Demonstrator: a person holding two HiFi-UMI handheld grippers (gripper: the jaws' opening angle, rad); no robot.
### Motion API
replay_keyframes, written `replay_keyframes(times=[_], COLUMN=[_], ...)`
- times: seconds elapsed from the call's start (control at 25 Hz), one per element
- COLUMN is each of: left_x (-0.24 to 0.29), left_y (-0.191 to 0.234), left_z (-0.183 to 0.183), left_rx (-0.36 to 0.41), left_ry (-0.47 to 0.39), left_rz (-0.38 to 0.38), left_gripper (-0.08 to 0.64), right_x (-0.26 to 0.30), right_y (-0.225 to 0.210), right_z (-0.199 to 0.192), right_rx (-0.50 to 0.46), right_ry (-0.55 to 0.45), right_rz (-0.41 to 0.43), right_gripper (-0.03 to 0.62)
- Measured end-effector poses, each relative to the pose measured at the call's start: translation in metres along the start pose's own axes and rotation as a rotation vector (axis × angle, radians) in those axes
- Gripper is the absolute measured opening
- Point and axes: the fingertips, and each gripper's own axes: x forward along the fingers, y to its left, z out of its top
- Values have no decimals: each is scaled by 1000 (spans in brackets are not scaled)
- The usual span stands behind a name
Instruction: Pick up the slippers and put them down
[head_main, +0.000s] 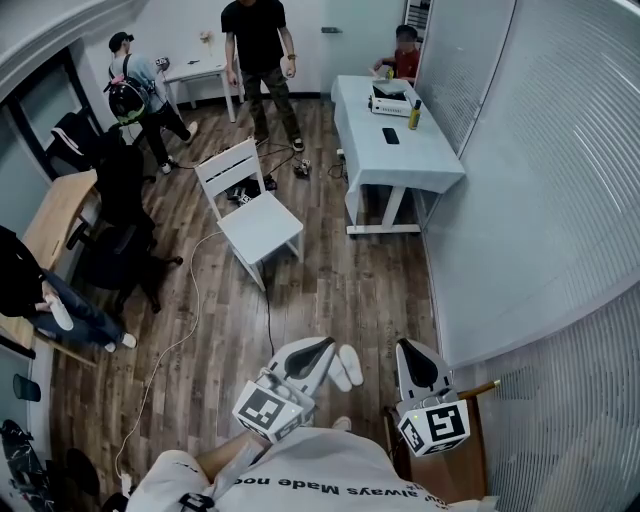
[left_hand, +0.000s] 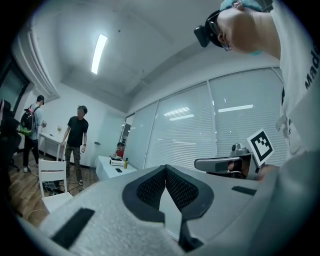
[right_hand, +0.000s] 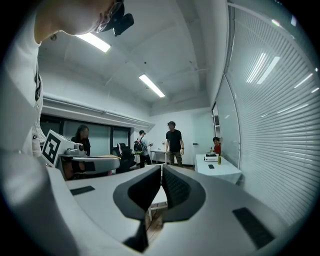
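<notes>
The left gripper (left_hand: 165, 168) is clenched with nothing in it: its own view shows the two dark pads meeting at their tips, with only the room beyond. The right gripper (right_hand: 161, 166) is likewise closed and empty, its pads pressed together at the front. Both are held about level in front of the person, side by side and apart. The pair of white slippers (head_main: 346, 367) lies on the wooden floor (head_main: 330, 290), the two of them close together; in the head view they show between the two grippers, just beside the tip of the left one. Further off stand a white chair (head_main: 256, 214) and a long white table (head_main: 398, 150), and a thin cable (head_main: 180, 310) trails across the boards.
</notes>
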Motion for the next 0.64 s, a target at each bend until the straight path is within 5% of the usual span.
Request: replay_keyframes(times=[0.64], left_x=[3], left_y=[4], left_z=[4], left_rx=[-3], left_ry=[-2], left_rz=[-8], left_gripper=[11], right_x=[2], right_y=[3], right_z=[6], right_rx=[-18], right_ry=[-7], right_rz=[-1], right_gripper=[17])
